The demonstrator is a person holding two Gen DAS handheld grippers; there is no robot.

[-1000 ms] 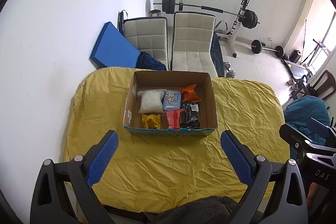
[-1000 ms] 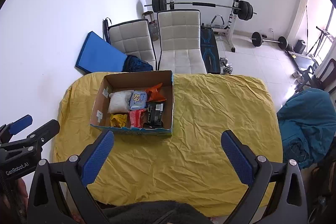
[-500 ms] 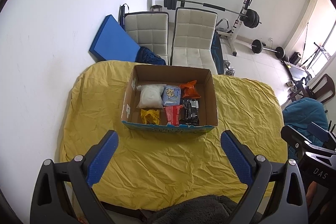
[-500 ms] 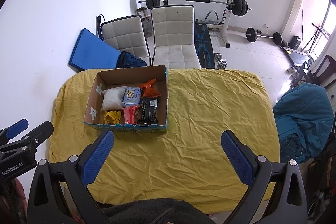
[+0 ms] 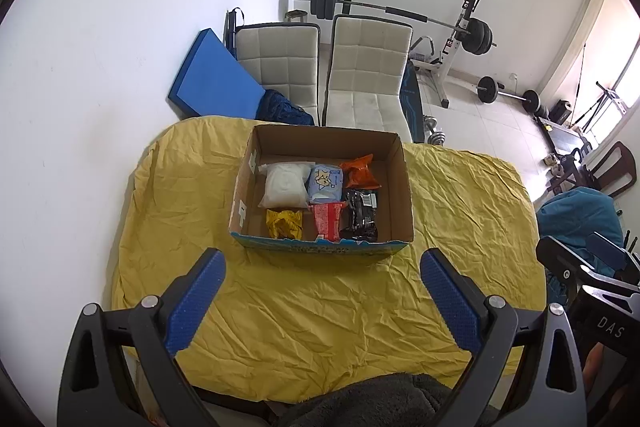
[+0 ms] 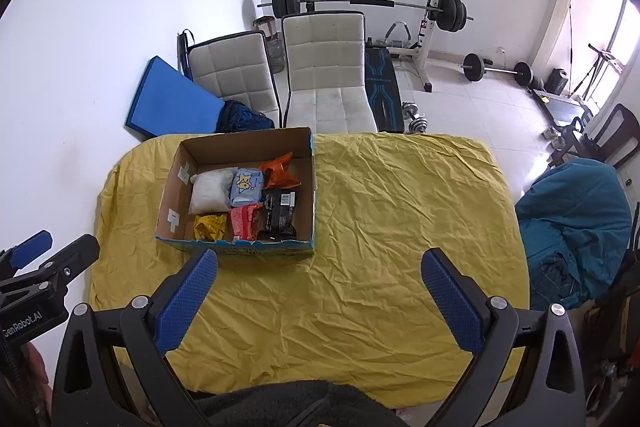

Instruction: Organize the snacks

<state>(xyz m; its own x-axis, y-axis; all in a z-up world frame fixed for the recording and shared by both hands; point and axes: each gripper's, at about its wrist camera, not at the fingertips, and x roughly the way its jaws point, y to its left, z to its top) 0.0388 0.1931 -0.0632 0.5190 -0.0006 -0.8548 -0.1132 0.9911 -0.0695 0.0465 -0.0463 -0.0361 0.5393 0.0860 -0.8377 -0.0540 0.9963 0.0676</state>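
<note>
An open cardboard box [image 5: 402, 195] [image 6: 172, 187] sits on the yellow-covered table [image 5: 320, 307] [image 6: 380, 227]. Inside lie several snack packs: a white bag [image 5: 284, 185], a light blue pack [image 5: 326, 183], an orange pack [image 5: 360, 173], a yellow pack [image 5: 284, 223], a red pack [image 5: 328, 221] and a black pack [image 5: 360, 215]. My left gripper [image 5: 322, 291] hovers open above the table, short of the box's near wall. Further right, my right gripper [image 6: 320, 291] is open and empty, with the box ahead to its left.
Two white padded chairs [image 5: 364, 67] stand behind the table, with a blue mat [image 5: 212, 83] against the wall. A weight bench and barbell [image 6: 400, 7] are further back. A teal-covered seat [image 6: 576, 207] is to the right. Dark fabric [image 6: 300, 403] lies at the table's near edge.
Both grippers have pulled back and risen a little, so the box looks smaller and further off. Both stay open and empty.
</note>
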